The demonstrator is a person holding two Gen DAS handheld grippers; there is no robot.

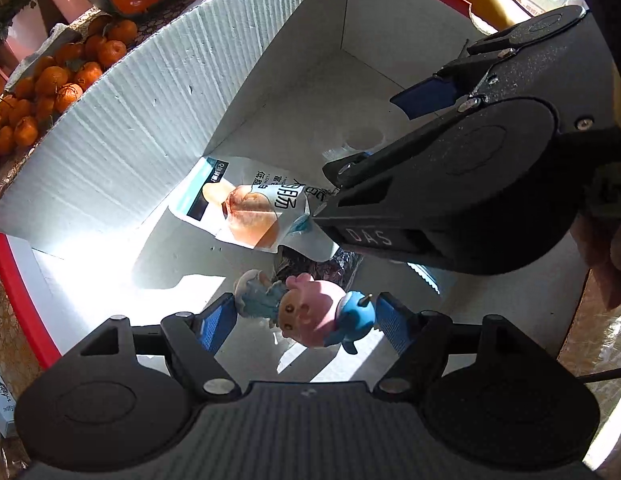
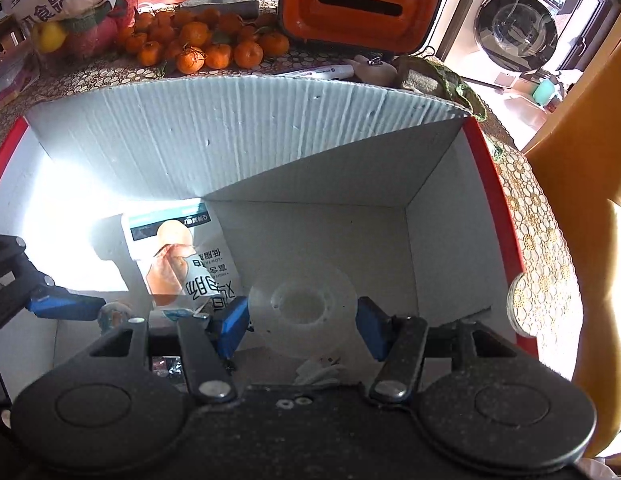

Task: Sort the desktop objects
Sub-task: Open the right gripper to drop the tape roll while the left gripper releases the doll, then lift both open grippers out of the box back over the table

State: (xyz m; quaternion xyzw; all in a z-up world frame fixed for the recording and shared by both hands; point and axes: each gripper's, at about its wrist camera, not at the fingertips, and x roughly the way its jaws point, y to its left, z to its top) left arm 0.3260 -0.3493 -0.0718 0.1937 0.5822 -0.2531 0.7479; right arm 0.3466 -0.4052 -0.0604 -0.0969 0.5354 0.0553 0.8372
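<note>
A white cardboard box [image 1: 150, 112] with a red rim holds a snack packet [image 1: 246, 208] printed with a sausage picture, also visible in the right wrist view [image 2: 182, 256]. My left gripper [image 1: 305, 325] hovers over the box, shut on a pink pig toy [image 1: 310, 316] with a blue body lying crosswise between the pads. My right gripper [image 2: 302, 322] reaches into the box [image 2: 270, 128] from the right, its blue pads pressed against both sides of a clear tape roll [image 2: 302, 308]. A dark shiny wrapper [image 1: 310, 268] lies under the packet.
Behind the box lie a pile of tangerines [image 2: 206, 44], an orange tissue holder [image 2: 358, 4], a marker pen [image 2: 322, 72] and a bag of fruit [image 2: 70, 12]. A yellow chair [image 2: 570, 200] stands at the right. The patterned tablecloth [image 2: 538, 248] runs around the box.
</note>
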